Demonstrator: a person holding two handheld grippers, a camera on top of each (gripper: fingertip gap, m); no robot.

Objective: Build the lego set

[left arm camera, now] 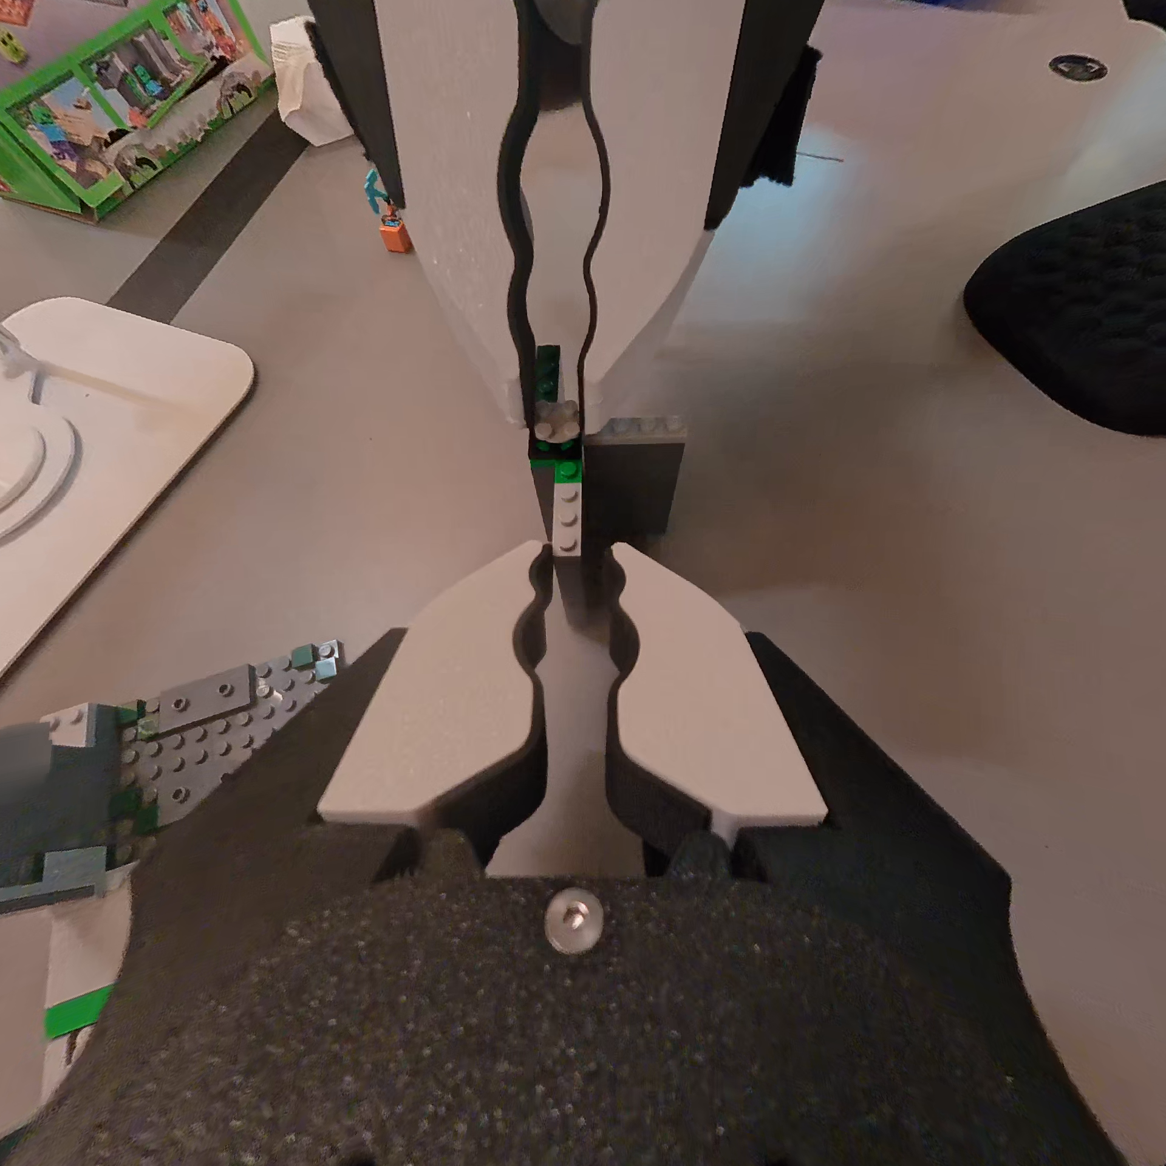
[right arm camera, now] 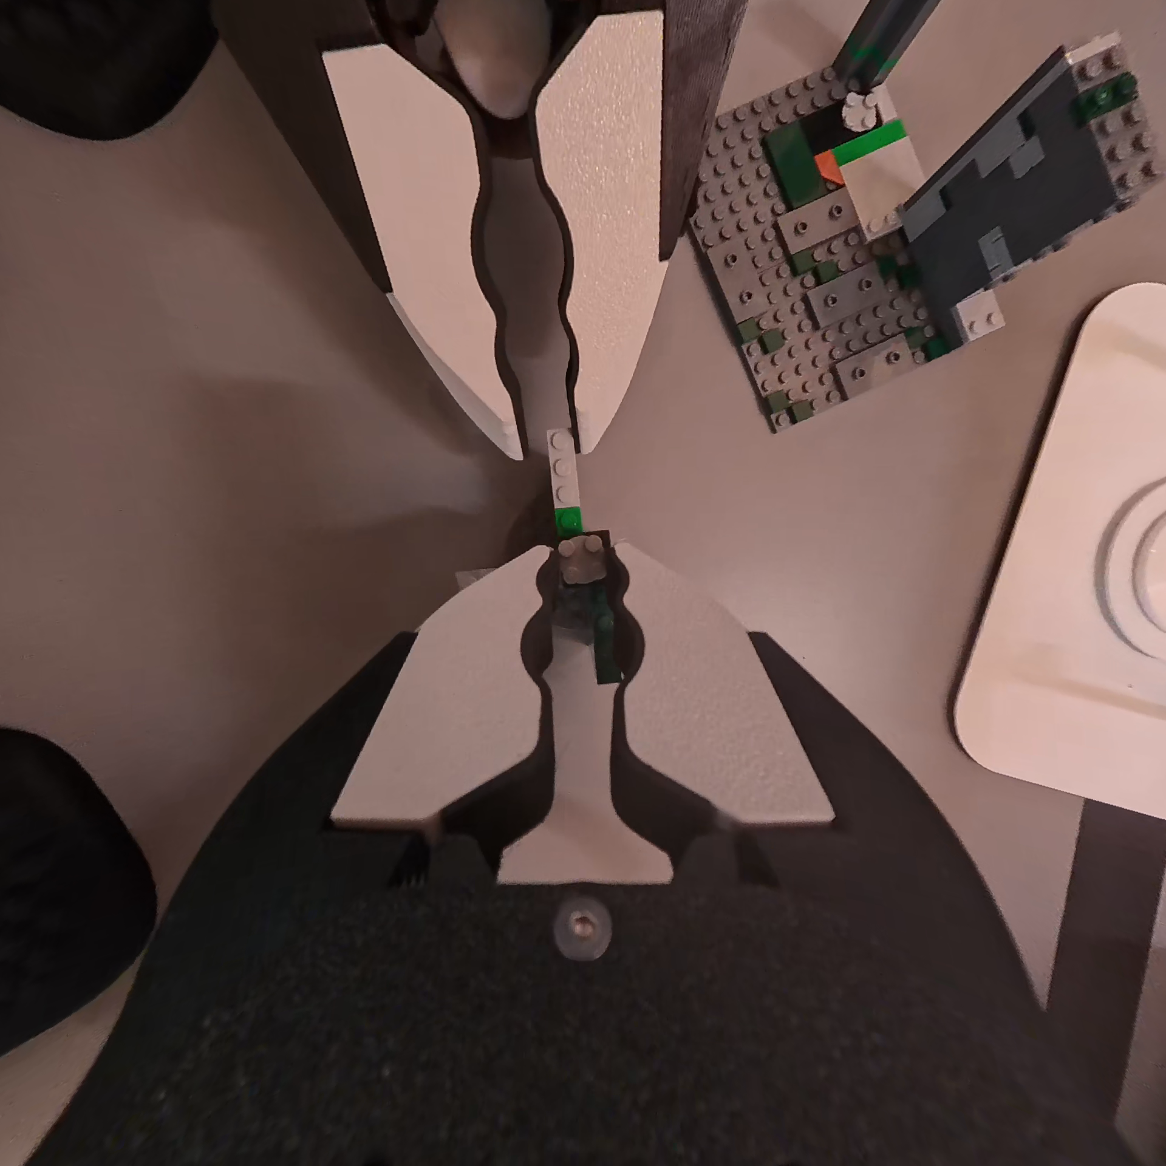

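Both grippers meet tip to tip over the table (left arm camera: 820, 568), sharing one small lego assembly (left arm camera: 568, 498) held in the air between them. Left gripper (left arm camera: 577, 555): fingers close together, clamped on the near end, a dark piece under a white strip (left arm camera: 567, 520) with a green stud. Right gripper (right arm camera: 583, 558): fingers closed on the far end, around a grey round-studded piece (right arm camera: 582, 560) and dark green bits (right arm camera: 602, 643).

Main build, a grey studded baseplate (right arm camera: 757, 265) with dark grey wall (right arm camera: 984, 233), sits on the table well apart, next to a white tray (right arm camera: 1035, 568). Green set box (left arm camera: 120, 107) at the far edge in the left wrist view, small orange piece (left arm camera: 395, 236) near it.
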